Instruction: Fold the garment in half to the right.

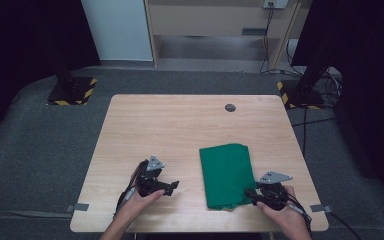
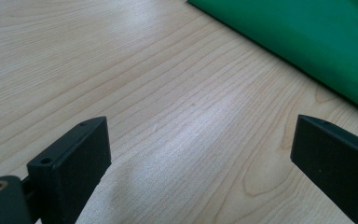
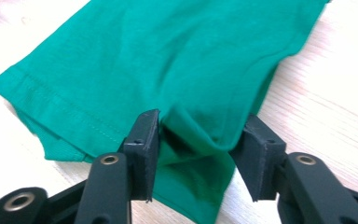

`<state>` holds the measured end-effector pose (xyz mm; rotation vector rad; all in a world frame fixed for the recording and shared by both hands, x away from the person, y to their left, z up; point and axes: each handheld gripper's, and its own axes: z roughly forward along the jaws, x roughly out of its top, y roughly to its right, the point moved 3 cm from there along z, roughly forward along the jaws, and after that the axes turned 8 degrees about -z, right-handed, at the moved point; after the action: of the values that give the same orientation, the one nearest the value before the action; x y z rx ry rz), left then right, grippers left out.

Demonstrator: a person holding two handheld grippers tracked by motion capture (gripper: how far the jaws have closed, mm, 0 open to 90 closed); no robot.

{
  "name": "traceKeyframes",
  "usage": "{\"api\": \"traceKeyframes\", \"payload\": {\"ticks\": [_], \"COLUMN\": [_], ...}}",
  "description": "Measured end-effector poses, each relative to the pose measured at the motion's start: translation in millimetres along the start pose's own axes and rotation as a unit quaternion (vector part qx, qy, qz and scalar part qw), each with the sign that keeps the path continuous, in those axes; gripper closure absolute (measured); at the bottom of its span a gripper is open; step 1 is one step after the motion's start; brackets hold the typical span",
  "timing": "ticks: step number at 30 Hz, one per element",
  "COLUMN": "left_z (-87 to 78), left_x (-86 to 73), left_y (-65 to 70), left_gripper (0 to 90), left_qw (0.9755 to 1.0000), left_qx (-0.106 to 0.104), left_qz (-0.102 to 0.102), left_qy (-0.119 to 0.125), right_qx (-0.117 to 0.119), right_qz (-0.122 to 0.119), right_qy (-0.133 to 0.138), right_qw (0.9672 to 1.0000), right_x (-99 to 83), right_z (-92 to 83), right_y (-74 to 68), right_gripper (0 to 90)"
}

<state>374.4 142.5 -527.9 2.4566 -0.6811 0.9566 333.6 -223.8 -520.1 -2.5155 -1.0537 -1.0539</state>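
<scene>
From the high view, a folded green cloth (image 1: 227, 175) lies on the right half of the desk (image 1: 180, 130), the left hand-held gripper (image 1: 172, 186) resting apart from it; the left gripper view shows its jaws wide, nothing between them; in the right gripper view, the right hand-held gripper (image 3: 198, 142) straddles a raised pucker at the cloth's corner, jaws parted, not pinching; folding looks largely done, release under way.

A recording lab: black curtains, hazard-striped stand bases (image 1: 71, 92) (one each side), cables (image 1: 325, 90) trailing across grey carpet.
</scene>
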Motion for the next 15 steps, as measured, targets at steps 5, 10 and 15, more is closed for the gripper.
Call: {"api": "traceKeyframes", "payload": {"ticks": [5,10,15], "left_z": [0.4,0.3,1.2], "left_x": [0.4,0.4,-0.1], "left_y": [1.4,2.4,2.9], "left_gripper": [4.5,4.6,4.8], "left_qw": [1.0000,1.0000,1.0000], "left_qx": [-0.002,-0.005,-0.007], "left_qz": [0.002,0.002,0.001], "left_qy": [-0.001,-0.001,-0.003], "right_qx": [-0.007,-0.013,-0.021], "right_qz": [0.009,0.015,0.023], "right_qy": [0.002,-0.004,0.000], "right_qw": [0.9999,0.9998,0.9995], "right_x": [-2.2,-6.8,-9.8], "right_z": [-5.6,-8.9,-15.7], "right_y": [6.6,12.6,17.9], "right_gripper": [50.4,50.1,49.9]}}
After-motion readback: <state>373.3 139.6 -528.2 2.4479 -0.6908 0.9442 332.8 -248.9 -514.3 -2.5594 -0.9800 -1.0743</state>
